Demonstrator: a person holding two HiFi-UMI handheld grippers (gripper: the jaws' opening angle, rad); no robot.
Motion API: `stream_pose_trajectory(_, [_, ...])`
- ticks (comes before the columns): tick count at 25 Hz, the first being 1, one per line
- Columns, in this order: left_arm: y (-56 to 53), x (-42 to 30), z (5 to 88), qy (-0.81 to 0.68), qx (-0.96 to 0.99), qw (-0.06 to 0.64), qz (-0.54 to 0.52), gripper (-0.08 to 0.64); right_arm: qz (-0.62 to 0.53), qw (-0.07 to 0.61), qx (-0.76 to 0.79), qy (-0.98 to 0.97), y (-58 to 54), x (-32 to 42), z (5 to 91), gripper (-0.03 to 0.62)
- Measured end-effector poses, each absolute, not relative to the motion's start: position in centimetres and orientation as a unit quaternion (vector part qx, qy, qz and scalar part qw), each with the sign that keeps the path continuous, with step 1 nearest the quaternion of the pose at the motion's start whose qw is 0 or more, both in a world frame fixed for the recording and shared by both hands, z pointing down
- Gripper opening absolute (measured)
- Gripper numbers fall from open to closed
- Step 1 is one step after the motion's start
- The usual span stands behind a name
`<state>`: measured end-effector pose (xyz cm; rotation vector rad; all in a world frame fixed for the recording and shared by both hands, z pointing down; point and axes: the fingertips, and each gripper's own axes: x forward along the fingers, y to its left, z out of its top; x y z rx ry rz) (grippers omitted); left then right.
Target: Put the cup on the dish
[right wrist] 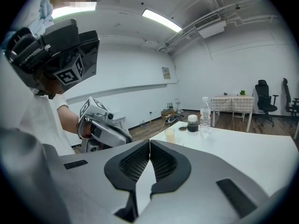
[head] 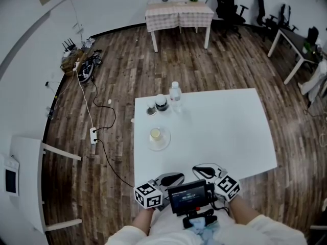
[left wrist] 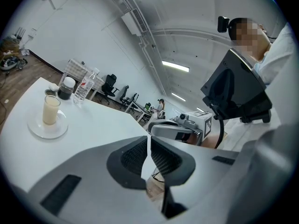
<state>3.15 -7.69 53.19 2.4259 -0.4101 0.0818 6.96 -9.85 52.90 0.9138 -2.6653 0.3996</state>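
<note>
Head view shows the cup point(head: 155, 133) standing on the dish point(head: 163, 143), well ahead of the fingers, so the left gripper point(left wrist: 149, 146) and right gripper point(right wrist: 149, 148) rest by the table point(head: 230, 121) edge, fingers pressed together on nothing, the task seemingly done.

Looked like an open-plan office or test room, not anybody's home. Dark wood plank floor point(head: 117, 60), plain white walls point(head: 112, 4), and a big white counter point(head: 225, 131) parked out in the middle. Up against the far wall was a table with a checked cloth point(head: 179, 13), and off to the right were black swivel office chairs point(head: 227, 1) plus a white desk point(head: 294, 40). A power strip point(head: 93, 135) and a tangle of cables point(head: 84, 65) lay on the floor near the wall. Overhead were strip lights point(right wrist: 161, 20), bare pipework point(left wrist: 148, 55) and a ceiling air-con unit point(right wrist: 210, 28).
</note>
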Motion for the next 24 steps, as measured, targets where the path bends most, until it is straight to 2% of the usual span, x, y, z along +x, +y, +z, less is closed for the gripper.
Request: stream_pose_trajectory(24, [-7.75, 2.43, 53.04, -0.157, 0.930, 0.331, 0.031, 0.018, 0.136, 0.141, 0.330, -0.923, -10.07, 6.67, 52.41, 0.031])
